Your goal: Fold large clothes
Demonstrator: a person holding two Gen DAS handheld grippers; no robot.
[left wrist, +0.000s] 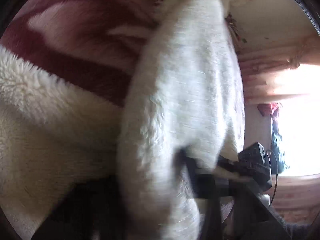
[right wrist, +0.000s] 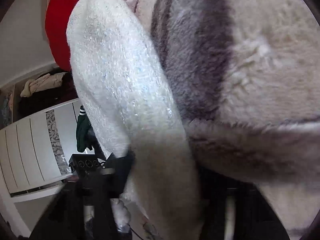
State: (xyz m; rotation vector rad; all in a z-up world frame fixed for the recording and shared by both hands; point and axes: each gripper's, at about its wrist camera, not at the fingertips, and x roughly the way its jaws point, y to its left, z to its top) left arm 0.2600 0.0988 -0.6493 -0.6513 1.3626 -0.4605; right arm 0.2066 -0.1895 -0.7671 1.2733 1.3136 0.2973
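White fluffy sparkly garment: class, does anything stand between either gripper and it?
Nothing visible does. The white fluffy sparkly garment already runs down into the right gripper and, in the left wrist view, into the left gripper; both appear shut on it. It hangs over the plush maroon-and-cream blanket.

Setting: a lived-in room of a home, probably a bedroom. Evidence, right wrist view: a white panelled wardrobe (right wrist: 30,152) at lower left, with loose clothes piled (right wrist: 43,83) in an open compartment at left and a dark garment (right wrist: 83,134) hanging beside it. Evidence, left wrist view: a plush maroon-and-pink blanket (left wrist: 84,46) at upper left and a bright window (left wrist: 298,120) with pink curtains (left wrist: 266,68) at right.
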